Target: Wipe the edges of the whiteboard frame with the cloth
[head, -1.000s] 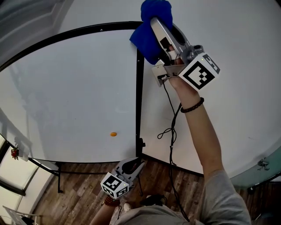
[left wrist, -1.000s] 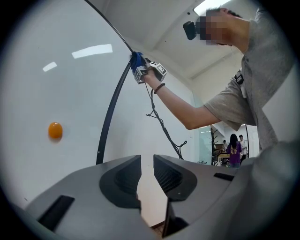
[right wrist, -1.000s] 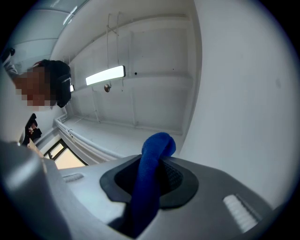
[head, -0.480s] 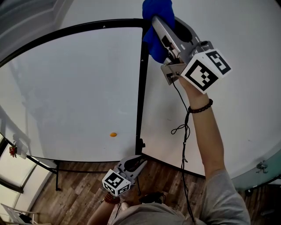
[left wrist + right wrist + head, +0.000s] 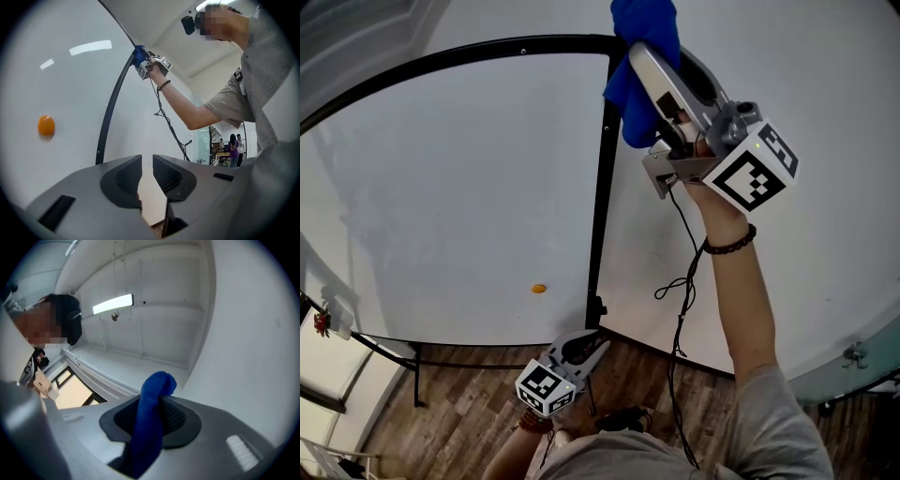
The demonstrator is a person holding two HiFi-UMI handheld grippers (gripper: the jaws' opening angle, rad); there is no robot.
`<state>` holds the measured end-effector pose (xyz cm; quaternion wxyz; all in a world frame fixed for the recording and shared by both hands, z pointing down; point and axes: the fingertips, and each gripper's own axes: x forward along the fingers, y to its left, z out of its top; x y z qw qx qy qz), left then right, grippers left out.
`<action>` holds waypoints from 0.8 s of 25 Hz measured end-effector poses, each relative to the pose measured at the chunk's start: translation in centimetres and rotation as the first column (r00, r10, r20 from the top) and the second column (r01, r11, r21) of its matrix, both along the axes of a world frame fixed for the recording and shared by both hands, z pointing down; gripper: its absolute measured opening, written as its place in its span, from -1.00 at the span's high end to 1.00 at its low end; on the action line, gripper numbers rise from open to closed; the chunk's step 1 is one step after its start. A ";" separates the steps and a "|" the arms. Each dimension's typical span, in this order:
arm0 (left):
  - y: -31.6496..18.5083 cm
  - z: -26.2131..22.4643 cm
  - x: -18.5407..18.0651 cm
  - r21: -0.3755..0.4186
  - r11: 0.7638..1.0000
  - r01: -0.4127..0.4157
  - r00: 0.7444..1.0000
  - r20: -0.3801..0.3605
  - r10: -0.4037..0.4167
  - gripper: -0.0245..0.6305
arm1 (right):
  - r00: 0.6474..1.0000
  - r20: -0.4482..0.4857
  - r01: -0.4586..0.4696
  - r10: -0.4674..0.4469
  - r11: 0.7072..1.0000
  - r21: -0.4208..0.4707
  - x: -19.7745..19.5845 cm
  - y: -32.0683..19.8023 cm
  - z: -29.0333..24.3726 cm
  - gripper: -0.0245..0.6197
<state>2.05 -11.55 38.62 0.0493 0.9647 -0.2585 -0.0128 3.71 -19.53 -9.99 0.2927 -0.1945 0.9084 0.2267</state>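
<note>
White wall all round, wood-plank floor below, and the whiteboard stood upright on black stand legs, a small orange dot stuck low on its surface. A bright window showed at the lower left.

Up at the top right corner of the black frame, the blue cloth was bunched against the vertical edge. The right gripper had it: jaws closed on the fabric, a blue fold poking out past the tips in the right gripper view. A cable hung loose beside the raised forearm.

The left gripper hung low, near the bottom of the frame's right edge, well apart from the cloth. Its jaws stood a narrow gap apart with nothing between them.

Against half a second back, the right gripper's marker cube had slid a little lower and to the right, while the cloth stayed pinned at that corner. A second back, the cloth sat slightly left, over the vertical bar. The left gripper had barely budged.
</note>
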 end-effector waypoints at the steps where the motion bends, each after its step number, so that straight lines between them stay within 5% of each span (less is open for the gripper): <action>1: 0.0 0.0 -0.1 0.003 1.000 -0.004 1.000 0.002 0.004 0.69 | 0.999 -0.015 -0.031 0.031 0.999 0.031 -0.4 0.3 0.2 0.60; 4: 0.1 -0.2 0.3 0.018 1.000 -0.023 0.999 0.025 0.023 0.69 | 0.991 -0.080 -0.100 0.109 0.988 0.114 -1.3 1.0 0.8 0.63; 10: 0.1 -0.3 0.9 0.015 1.000 -0.024 1.000 0.019 0.024 0.70 | 0.981 -0.125 -0.135 0.149 0.985 0.109 -1.5 0.8 0.9 0.67; 20: 0.2 0.2 0.3 0.001 1.000 -0.021 1.000 0.011 0.021 0.71 | 0.995 -0.097 -0.015 0.016 1.000 0.004 -1.3 0.3 0.9 0.68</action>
